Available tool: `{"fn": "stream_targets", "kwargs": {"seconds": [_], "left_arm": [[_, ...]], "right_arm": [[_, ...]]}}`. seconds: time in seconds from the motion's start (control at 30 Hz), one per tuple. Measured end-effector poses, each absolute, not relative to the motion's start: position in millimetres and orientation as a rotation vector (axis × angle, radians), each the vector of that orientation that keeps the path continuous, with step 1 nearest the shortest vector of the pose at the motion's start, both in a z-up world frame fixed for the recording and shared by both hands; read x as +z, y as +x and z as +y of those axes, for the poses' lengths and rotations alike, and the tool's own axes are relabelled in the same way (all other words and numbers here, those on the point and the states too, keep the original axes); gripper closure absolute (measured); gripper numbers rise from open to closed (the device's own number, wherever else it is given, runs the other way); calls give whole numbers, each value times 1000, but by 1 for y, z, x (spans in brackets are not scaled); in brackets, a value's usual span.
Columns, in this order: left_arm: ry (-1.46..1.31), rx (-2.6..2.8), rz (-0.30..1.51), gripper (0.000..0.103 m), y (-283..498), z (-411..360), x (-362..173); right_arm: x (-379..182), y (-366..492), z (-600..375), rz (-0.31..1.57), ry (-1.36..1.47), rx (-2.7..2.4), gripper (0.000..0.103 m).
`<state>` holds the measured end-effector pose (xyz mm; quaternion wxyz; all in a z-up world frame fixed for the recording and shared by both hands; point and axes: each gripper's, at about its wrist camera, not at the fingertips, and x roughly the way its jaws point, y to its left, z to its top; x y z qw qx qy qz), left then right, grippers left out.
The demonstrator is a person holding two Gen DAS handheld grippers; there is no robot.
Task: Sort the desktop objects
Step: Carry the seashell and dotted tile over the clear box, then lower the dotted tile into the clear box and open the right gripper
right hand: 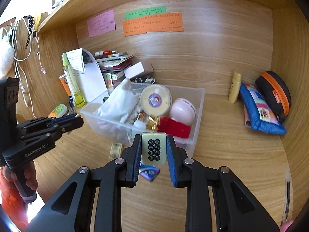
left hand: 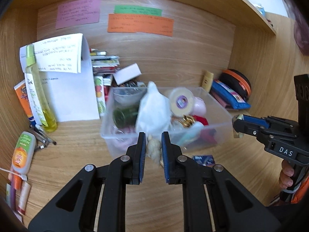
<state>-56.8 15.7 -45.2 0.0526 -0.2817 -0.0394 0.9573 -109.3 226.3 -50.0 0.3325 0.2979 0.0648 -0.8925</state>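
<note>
With a small find in each gripper, you look to be at the carry-and-drop step, and the clear plastic bin [right hand: 195, 114] just beyond both sets of tips seems the likely home for them. Your left gripper [left hand: 153, 141] has its jaws drawn narrow and clamped on a pale seashell [left hand: 154, 150], which sits low between the blue pads [left hand: 142, 150]. Your right gripper [right hand: 154, 147] is closed on a mahjong tile [right hand: 154, 148], dot face toward the camera, pinched by its two side edges.

Bring each piece over the rim before you let go. The bin is already crowded: a white cloth bag [right hand: 117, 104] fills the left half, a round tape roll [right hand: 155, 99] and a pink ball [right hand: 182, 111] sit toward the far right, and a red box [right hand: 173, 128] lies near the front wall. Aim the tile at the gap by the front right corner, and lower it close so it does not bounce out. The shell is rounded and may roll or slip, so keep your squeeze steady and release it low, beside the cloth.

Mind the loose yellowed tile [right hand: 115, 149] and the blue packet [right hand: 149, 172] lying on the desk [right hand: 231, 154] in front of the bin; they probably come next.
</note>
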Motion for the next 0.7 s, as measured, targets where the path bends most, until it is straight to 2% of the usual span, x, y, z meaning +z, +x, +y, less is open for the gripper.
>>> {"fn": "stream_targets", "kwargs": {"seconds": [0.4, 0.6, 0.7], "left_arm": [[-861, 2938, -165, 88, -96, -12, -44], [-907, 2866, -168, 88, -84, -14, -54], [-956, 2810, -146, 83, -76, -8, -64]], "right_arm": [[-53, -152, 203, 178, 821, -2345, 81], [-62, -167, 196, 184, 865, -2348, 81], [-65, -172, 194, 181, 885, -2345, 81]]}}
